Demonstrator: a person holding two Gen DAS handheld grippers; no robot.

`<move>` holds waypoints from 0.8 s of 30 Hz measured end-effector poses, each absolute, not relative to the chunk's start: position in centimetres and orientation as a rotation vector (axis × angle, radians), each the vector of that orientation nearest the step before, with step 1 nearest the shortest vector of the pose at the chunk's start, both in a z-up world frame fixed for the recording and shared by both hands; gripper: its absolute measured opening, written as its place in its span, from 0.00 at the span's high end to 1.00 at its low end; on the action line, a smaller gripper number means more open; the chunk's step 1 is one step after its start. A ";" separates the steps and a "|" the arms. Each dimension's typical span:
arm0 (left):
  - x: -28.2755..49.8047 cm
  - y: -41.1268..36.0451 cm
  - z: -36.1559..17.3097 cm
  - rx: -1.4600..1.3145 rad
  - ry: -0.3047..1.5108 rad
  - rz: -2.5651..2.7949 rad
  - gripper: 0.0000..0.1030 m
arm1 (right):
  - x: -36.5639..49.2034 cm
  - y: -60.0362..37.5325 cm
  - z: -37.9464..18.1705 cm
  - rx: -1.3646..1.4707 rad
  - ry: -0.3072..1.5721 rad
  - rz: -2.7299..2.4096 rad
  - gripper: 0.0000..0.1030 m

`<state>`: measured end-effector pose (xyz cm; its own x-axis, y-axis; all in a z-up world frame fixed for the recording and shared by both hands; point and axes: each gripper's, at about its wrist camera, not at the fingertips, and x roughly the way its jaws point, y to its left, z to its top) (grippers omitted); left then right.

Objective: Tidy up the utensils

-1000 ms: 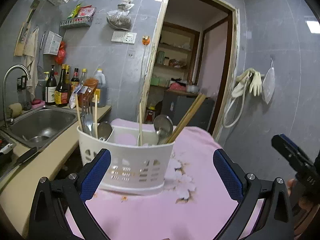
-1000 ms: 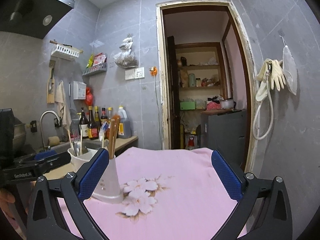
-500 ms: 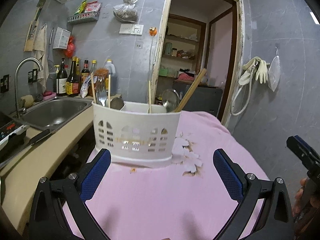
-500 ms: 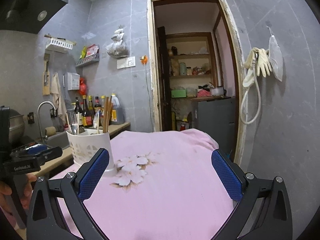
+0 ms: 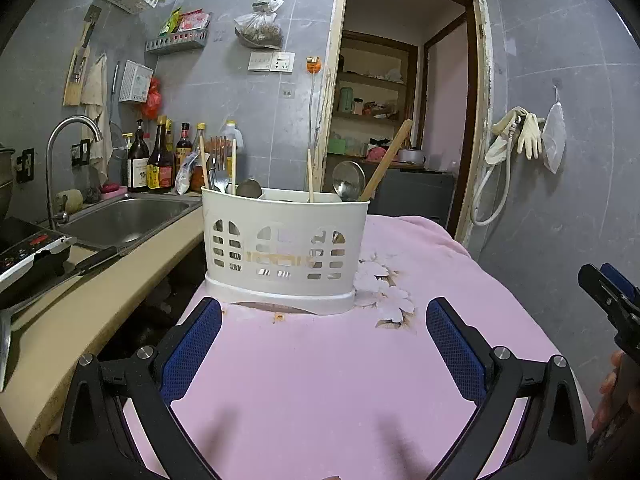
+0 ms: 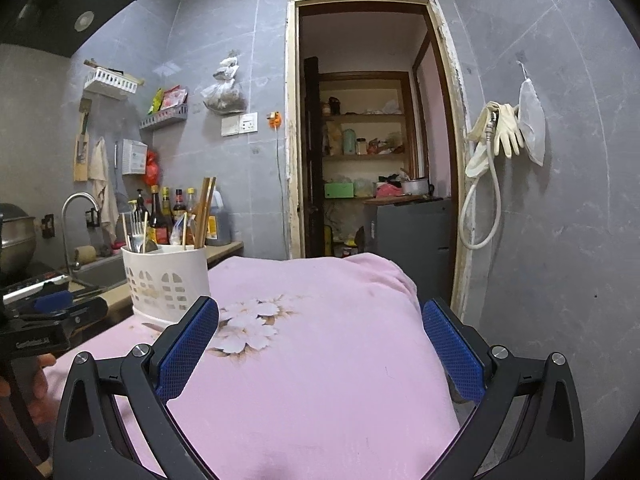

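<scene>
Grey-tiled kitchen; sink (image 5: 120,216) at far left. The white utensil holder (image 5: 284,248) stood upright on the pink cloth (image 5: 320,368), holding forks, spoons and chopsticks. Left gripper (image 5: 324,344) near it, jaws apart, empty. Right gripper (image 6: 320,344) jaws apart, empty, over bare cloth.

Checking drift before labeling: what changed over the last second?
Both grippers backed away and dropped lower: the utensil caddy now sits farther ahead of the left gripper and is seen side-on instead of from above. Right gripper likewise retreated. Nothing grasped or released; jaws stayed open, utensils unchanged on the pink cloth.
</scene>
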<state>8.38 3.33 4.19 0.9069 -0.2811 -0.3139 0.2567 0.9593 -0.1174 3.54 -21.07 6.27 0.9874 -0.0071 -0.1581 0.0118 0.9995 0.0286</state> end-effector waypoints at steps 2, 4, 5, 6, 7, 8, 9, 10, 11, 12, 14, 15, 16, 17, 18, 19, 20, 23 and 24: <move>8.1 3.3 3.9 -0.075 0.327 -0.277 0.03 | 3.5 -21.1 6.1 0.027 0.161 -0.012 0.00; 8.0 3.3 3.7 -0.080 0.322 -0.284 0.03 | 3.4 -21.1 5.9 0.026 0.163 -0.014 0.00; 7.9 3.4 3.7 -0.085 0.319 -0.288 0.03 | 3.4 -21.1 5.8 0.027 0.165 -0.015 0.00; 7.7 3.5 3.7 -0.091 0.314 -0.286 0.03 | 3.4 -21.1 5.7 0.028 0.167 -0.015 0.00; 7.7 3.5 3.8 -0.094 0.309 -0.284 0.03 | 3.4 -21.1 5.6 0.029 0.169 -0.016 0.00; 7.7 3.5 3.9 -0.095 0.307 -0.283 0.03 | 3.4 -21.1 5.6 0.030 0.170 -0.016 0.00; 7.6 3.6 3.9 -0.096 0.306 -0.281 0.03 | 3.4 -21.2 5.6 0.031 0.171 -0.017 0.00; 7.7 3.6 3.9 -0.098 0.306 -0.278 0.03 | 3.4 -21.2 5.6 0.032 0.171 -0.017 0.00; 7.7 3.6 3.9 -0.098 0.306 -0.278 0.03 | 3.4 -21.2 5.6 0.032 0.171 -0.017 0.00; 7.7 3.7 3.9 -0.099 0.306 -0.277 0.03 | 3.4 -21.2 5.6 0.031 0.171 -0.016 0.00; 7.7 3.7 3.9 -0.099 0.306 -0.276 0.03 | 3.4 -21.2 5.6 0.029 0.171 -0.018 0.00; 7.6 3.6 3.9 -0.099 0.306 -0.275 0.03 | 3.4 -21.2 5.6 0.028 0.171 -0.018 0.00; 7.6 3.7 3.9 -0.098 0.306 -0.275 0.03 | 3.4 -21.2 5.6 0.027 0.170 -0.017 0.00; 7.6 3.7 3.9 -0.099 0.306 -0.276 0.03 | 3.4 -21.3 5.6 0.027 0.170 -0.016 0.00; 7.7 3.7 4.0 -0.099 0.306 -0.276 0.03 | 3.4 -21.3 5.7 0.026 0.169 -0.016 0.00; 7.7 3.7 4.0 -0.100 0.307 -0.276 0.03 | 3.5 -21.3 5.8 0.026 0.169 -0.016 0.00; 7.6 3.7 3.9 -0.100 0.306 -0.277 0.03 | 3.5 -21.3 5.8 0.026 0.169 -0.016 0.00; 7.7 3.7 3.9 -0.101 0.307 -0.276 0.03 | 3.5 -21.3 5.8 0.024 0.169 -0.015 0.00; 7.7 3.7 3.9 -0.101 0.308 -0.277 0.03 | 3.5 -21.3 5.8 0.022 0.168 -0.016 0.00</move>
<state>7.66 3.66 3.90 0.9156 -0.2839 -0.2846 0.2532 0.9572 -0.1404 3.46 -21.26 5.77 0.9858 -0.0140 -0.1675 0.0177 0.9996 0.0206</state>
